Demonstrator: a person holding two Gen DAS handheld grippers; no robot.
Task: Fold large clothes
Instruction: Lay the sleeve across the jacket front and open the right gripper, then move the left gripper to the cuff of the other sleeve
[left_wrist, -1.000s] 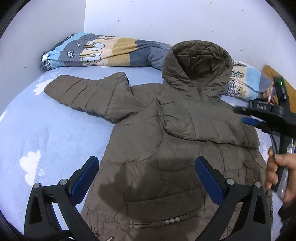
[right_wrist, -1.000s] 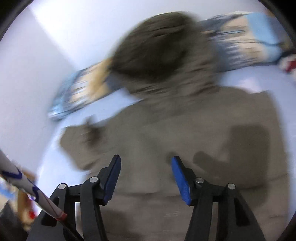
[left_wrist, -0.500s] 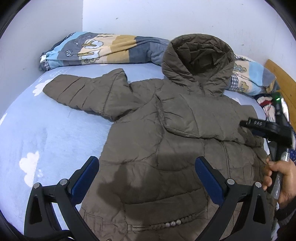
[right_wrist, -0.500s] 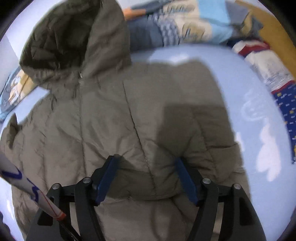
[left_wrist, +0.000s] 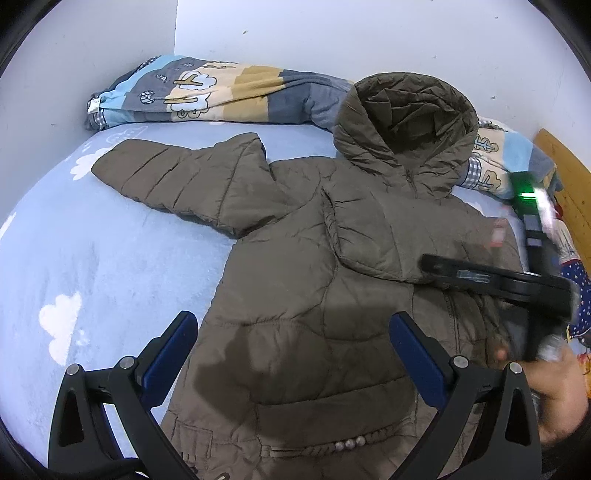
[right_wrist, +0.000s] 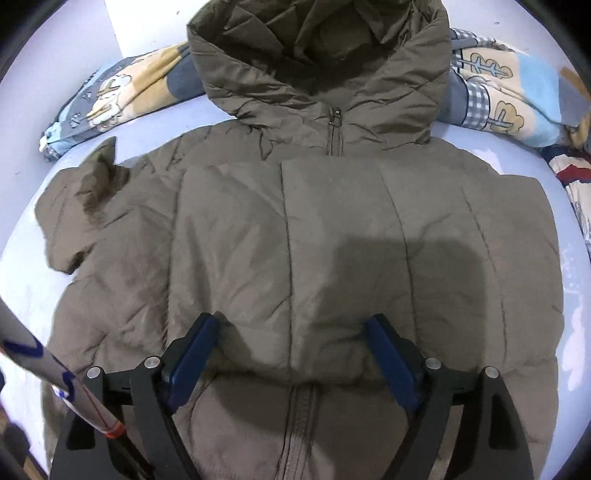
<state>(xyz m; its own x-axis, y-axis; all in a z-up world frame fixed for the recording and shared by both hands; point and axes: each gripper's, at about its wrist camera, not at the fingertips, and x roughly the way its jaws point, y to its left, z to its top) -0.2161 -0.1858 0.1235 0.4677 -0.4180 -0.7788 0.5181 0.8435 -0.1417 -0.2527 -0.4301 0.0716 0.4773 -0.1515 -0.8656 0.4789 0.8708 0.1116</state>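
Note:
A brown hooded puffer jacket (left_wrist: 303, 280) lies front up on a light blue bed sheet (left_wrist: 92, 258). One sleeve (left_wrist: 177, 177) stretches out to the left; the other sleeve (right_wrist: 369, 236) is folded flat across the chest. My left gripper (left_wrist: 291, 339) is open and empty above the jacket's lower front. My right gripper (right_wrist: 291, 350) is open, its blue pads (right_wrist: 192, 350) resting on either side of the folded sleeve's lower edge. It also shows in the left wrist view (left_wrist: 498, 280) at the jacket's right side.
A patterned quilt (left_wrist: 207, 92) lies rolled along the white wall behind the hood (left_wrist: 406, 122). A wooden board (left_wrist: 569, 177) and other patterned cloth (right_wrist: 569, 177) sit at the far right edge of the bed.
My right gripper has swung round to face the hood squarely and come down onto the folded sleeve. My left gripper has stayed almost still.

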